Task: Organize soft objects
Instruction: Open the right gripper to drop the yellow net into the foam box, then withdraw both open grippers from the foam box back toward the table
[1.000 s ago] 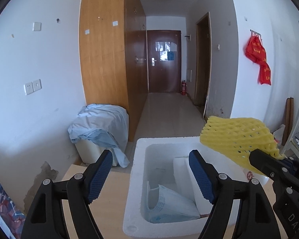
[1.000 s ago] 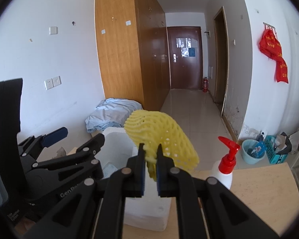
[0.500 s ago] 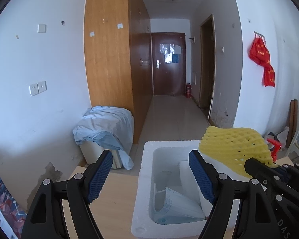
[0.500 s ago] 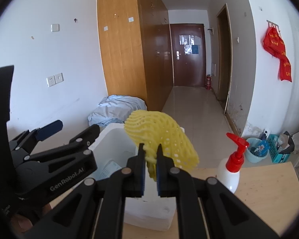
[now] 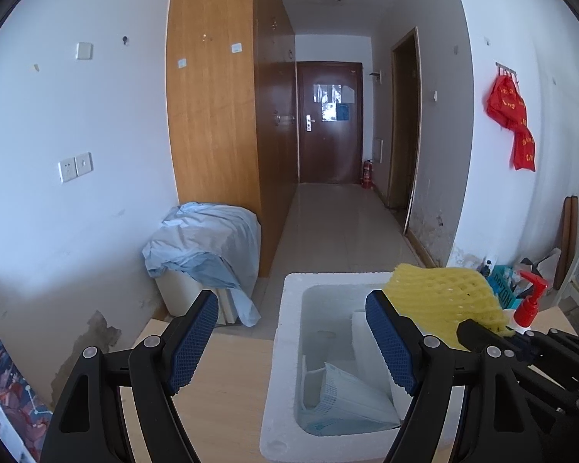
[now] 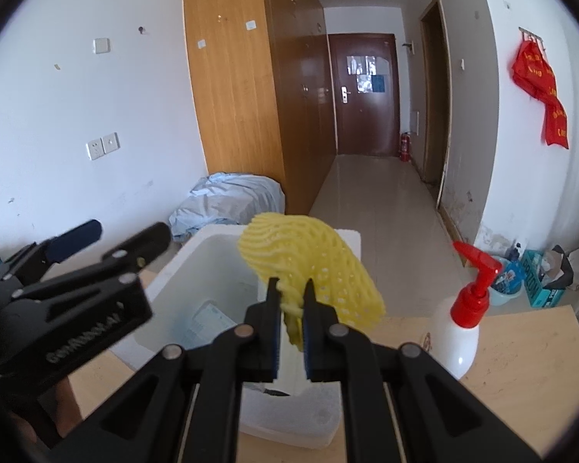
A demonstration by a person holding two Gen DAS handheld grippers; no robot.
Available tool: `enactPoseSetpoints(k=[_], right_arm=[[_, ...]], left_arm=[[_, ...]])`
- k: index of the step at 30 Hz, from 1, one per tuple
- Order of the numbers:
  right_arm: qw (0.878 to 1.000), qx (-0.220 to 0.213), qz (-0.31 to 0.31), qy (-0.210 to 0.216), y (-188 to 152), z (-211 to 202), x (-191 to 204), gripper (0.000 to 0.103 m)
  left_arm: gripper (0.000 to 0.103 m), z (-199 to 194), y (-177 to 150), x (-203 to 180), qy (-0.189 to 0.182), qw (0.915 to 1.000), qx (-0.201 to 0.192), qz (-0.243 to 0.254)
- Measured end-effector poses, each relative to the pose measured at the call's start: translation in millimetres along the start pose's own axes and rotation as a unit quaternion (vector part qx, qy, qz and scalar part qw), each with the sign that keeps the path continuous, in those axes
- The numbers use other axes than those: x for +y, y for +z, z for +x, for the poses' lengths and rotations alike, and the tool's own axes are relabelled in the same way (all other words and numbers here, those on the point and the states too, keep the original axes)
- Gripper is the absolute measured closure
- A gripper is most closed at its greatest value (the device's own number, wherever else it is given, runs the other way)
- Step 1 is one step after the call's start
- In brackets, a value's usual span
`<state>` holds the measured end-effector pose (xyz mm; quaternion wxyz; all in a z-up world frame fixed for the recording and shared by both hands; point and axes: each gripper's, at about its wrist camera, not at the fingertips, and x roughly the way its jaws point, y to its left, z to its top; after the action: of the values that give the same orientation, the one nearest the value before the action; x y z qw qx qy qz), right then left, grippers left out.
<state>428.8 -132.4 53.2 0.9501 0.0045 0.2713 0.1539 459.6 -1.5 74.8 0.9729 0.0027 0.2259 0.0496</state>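
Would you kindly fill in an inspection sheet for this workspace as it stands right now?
Surface: light wooden table, bare at the right.
Job's things: yellow foam net held above the white foam box; the box holds white mesh packaging.
Clutter: spray bottle with red pump stands right of the box.
Grippers: right claw shut on the net; left claw open, empty.
Cables: nothing seen.
Surroundings: wooden wardrobe, blue cloth over a bin, brown door, red bags on the wall.

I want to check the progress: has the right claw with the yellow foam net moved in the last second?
Yes. In the right wrist view the right claw carries the yellow foam net further over the white foam box, toward its opening.
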Motion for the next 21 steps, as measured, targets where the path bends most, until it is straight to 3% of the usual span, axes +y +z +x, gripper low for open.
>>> enactPoseSetpoints(k=[3, 5, 8, 21], right_arm=[[1.000, 0.001, 0.003, 0.000, -0.6, 0.9, -0.8, 0.079], [1.000, 0.001, 0.002, -0.002, -2.7, -0.2, -0.6, 0.057], [1.000, -0.011, -0.001, -0.010, -4.1, -4.4, 1.2, 0.038], [1.000, -0.010, -0.013, -0.010, -4.0, -4.3, 8.7, 0.029]], left_arm=[[0.024, -0.4, 0.4, 0.4, 0.001, 1.0000, -0.001, 0.000], [0.023, -0.3, 0.7, -0.1, 0.001, 1.0000, 0.001, 0.000], [0.023, -0.9, 1.3, 0.2, 0.000, 1.0000, 0.001, -0.001], [0.023, -1.8, 3.3, 2.0, 0.002, 1.0000, 0.002, -0.007]])
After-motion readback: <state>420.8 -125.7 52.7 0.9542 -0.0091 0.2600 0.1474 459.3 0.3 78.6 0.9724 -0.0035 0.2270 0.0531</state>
